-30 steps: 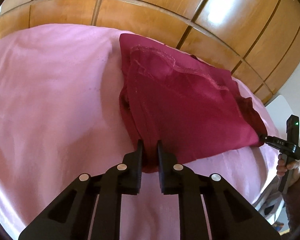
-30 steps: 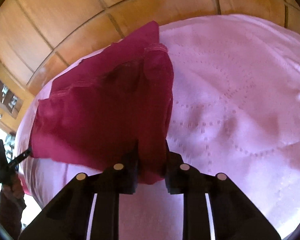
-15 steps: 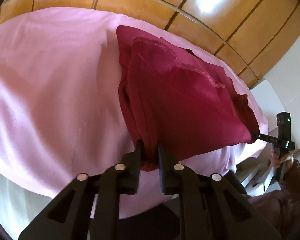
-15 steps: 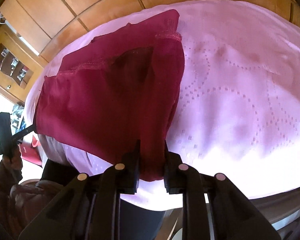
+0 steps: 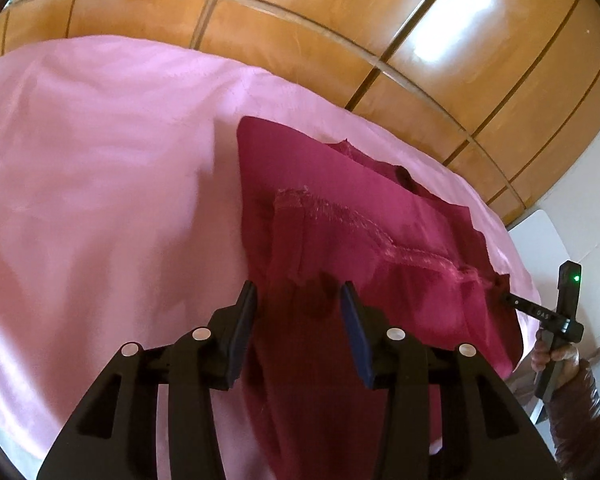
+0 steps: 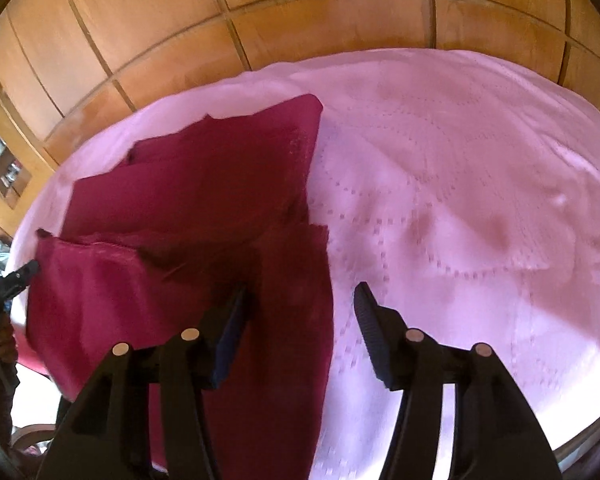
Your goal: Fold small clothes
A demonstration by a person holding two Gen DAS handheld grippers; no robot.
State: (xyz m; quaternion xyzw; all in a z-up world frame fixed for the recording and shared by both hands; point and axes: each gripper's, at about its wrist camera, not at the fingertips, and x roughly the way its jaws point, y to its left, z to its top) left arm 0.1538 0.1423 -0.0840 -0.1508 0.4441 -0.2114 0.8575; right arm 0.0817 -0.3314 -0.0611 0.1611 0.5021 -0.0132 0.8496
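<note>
Now the fold looks well advanced, but it is not finished. In the left wrist view, the left gripper [image 5: 298, 306] has its jaws apart; they have just been opening, and the dark red garment [image 5: 340, 248] lies between them without being pinched, so I judge this corner is released. The garment lies on the pink cover [image 5: 100, 200] of a round table, in front of a wall of wooden panels [image 5: 440, 60]. At the right edge of this view the right gripper [image 5: 510, 300] is at the other near corner, with a hand [image 5: 550, 354] on its handle.

In the right wrist view, that gripper's jaws have also just been opening and stand apart. One finger [image 6: 230, 320] is over the cloth, the other is over the bare cover, and nothing is gripped.

The garment is doubled into some layers. A far layer lies flat, a second layer with a pale stitched hem [image 5: 340, 216] lies over it, and the near part hangs over the table edge. I think what remains is to bring this hanging part up and to smooth the pile. The cloth looks thin and soft, a bit wrinkled, so it will probably slide easily.
</note>
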